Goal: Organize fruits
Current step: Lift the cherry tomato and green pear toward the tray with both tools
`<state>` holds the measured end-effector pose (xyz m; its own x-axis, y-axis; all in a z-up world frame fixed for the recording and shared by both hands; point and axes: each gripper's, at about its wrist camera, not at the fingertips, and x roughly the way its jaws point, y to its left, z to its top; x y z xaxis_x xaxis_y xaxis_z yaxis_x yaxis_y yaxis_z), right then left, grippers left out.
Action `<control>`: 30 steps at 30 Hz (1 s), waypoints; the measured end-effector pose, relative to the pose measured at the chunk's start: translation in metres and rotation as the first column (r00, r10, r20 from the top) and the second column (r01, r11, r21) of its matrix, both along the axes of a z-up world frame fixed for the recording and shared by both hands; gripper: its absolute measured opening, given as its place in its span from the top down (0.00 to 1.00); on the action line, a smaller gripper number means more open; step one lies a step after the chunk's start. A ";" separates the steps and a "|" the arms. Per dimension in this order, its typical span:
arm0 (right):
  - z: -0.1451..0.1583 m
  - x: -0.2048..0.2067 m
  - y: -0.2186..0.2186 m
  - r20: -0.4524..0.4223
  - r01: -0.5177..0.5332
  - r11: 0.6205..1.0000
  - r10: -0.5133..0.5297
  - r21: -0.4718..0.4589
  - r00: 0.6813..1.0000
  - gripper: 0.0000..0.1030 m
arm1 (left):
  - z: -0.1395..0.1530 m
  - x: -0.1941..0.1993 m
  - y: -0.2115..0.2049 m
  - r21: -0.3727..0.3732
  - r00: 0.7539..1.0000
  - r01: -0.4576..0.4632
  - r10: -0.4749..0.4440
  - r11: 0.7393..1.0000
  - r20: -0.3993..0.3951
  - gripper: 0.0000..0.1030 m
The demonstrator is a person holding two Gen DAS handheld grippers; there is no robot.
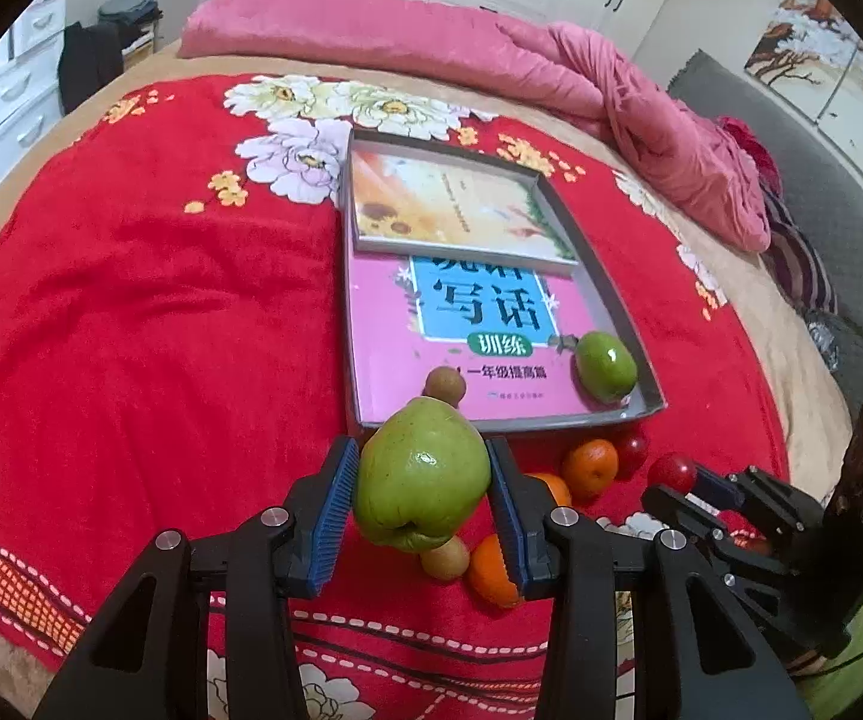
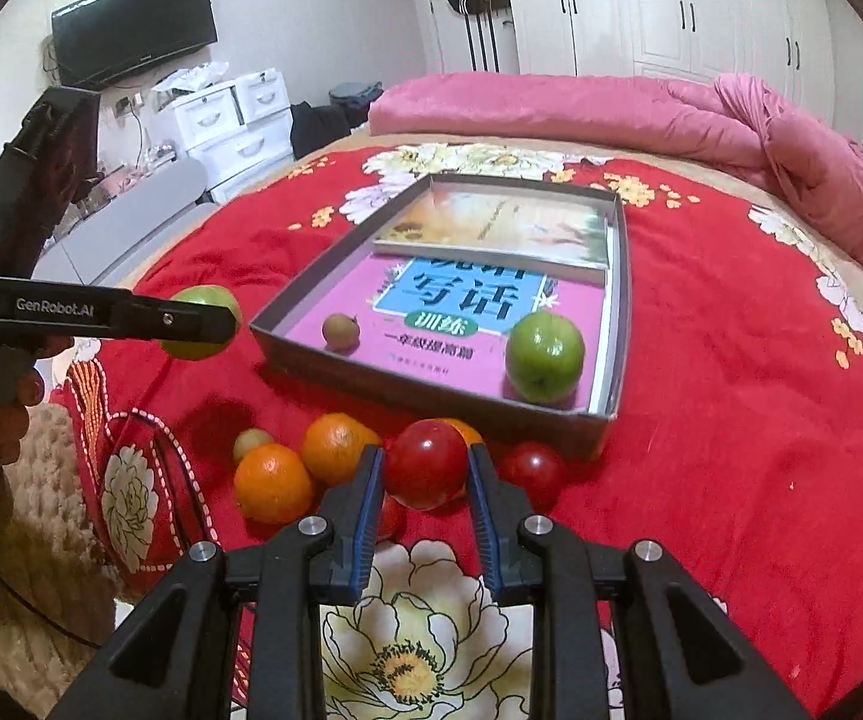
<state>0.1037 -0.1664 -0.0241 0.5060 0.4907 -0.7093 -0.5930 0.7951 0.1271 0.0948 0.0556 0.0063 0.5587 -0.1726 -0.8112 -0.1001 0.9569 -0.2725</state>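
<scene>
Even, bright indoor light; soft shadows under the fruit. Small glare spots shine on the held green apple [image 1: 422, 471]. Strong fisheye bending, dark vignetted corners, slightly soft detail throughout.

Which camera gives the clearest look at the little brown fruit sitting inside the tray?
The right wrist view: the small brown fruit sits unobstructed on the pink book near the tray's near wall. In the left wrist view, that fruit is partly hidden behind the big green fruit held in the left tongs.
</scene>
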 end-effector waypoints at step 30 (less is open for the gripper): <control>0.020 -0.001 -0.001 0.060 -0.029 0.998 0.025 0.063 0.998 0.73 | 0.027 -0.001 -0.016 0.010 0.998 0.014 -0.014 1.000 0.054 0.57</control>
<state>0.1029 -0.1674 -0.0042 0.5321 0.5485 -0.6450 -0.6224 0.7698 0.1412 0.0939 0.0398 0.0330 0.5992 -0.1729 -0.7817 -0.0722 0.9607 -0.2679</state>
